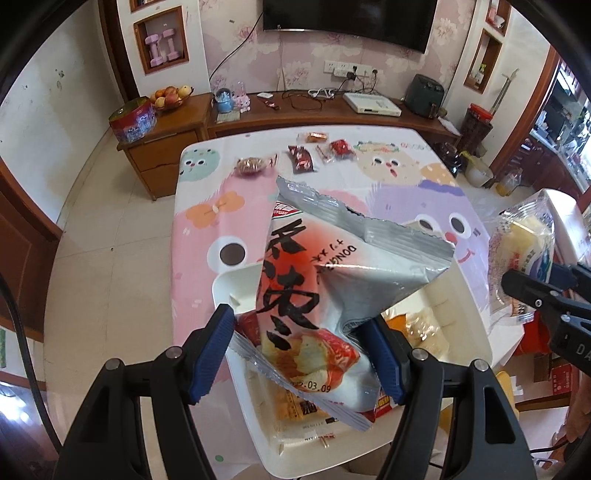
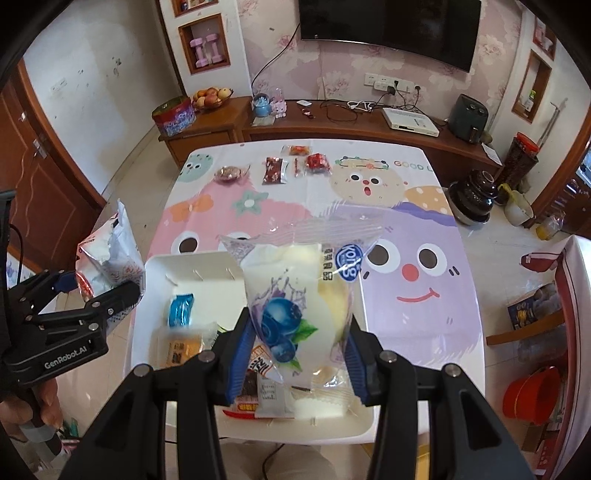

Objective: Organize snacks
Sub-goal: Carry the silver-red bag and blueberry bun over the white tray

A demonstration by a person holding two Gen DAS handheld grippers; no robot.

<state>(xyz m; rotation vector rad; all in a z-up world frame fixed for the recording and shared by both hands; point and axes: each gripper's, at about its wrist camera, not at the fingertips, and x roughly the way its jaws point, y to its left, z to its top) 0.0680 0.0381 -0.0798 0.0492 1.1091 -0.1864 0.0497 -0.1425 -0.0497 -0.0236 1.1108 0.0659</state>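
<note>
Up above a white tray (image 1: 236, 277), left gripper (image 1: 301, 352) squeezing a big chip bag (image 1: 295, 295), red, white and silver, with big black letters on it. Blue pads (image 1: 210, 354) pressing on both sides of the bag, top of the bag torn open and bent over. Beside it, right gripper (image 2: 297, 354) clamped on a see-through cake packet (image 2: 295, 295) with blueberries printed on the front and pale cake inside. Both packets lifted off the tray, not lying in it. Down in the tray: a small blue packet (image 2: 181, 310), an orange packet (image 2: 181, 349), and a dark snack with a red edge (image 2: 247, 391) under the cake packet. Tray sitting at the near end of a table with a cartoon cloth (image 2: 406, 229), pink and purple faces with big eyes. Far end of the cloth holding a row of little snacks: a round reddish candy (image 2: 229, 173), a dark red packet (image 2: 275, 170), a thin stick packet (image 2: 296, 166), a red packet (image 2: 318, 162) and an orange one (image 2: 299, 149) just behind. Past the table, a wooden cabinet (image 2: 207, 133) with a fruit bowl (image 2: 212, 98) and a round tin (image 2: 173, 116), and a black TV (image 2: 388, 29) on the wall. Fingers of a hand (image 2: 48, 402) wrapped round the left gripper's handle, low at the left edge of the right wrist view.
</note>
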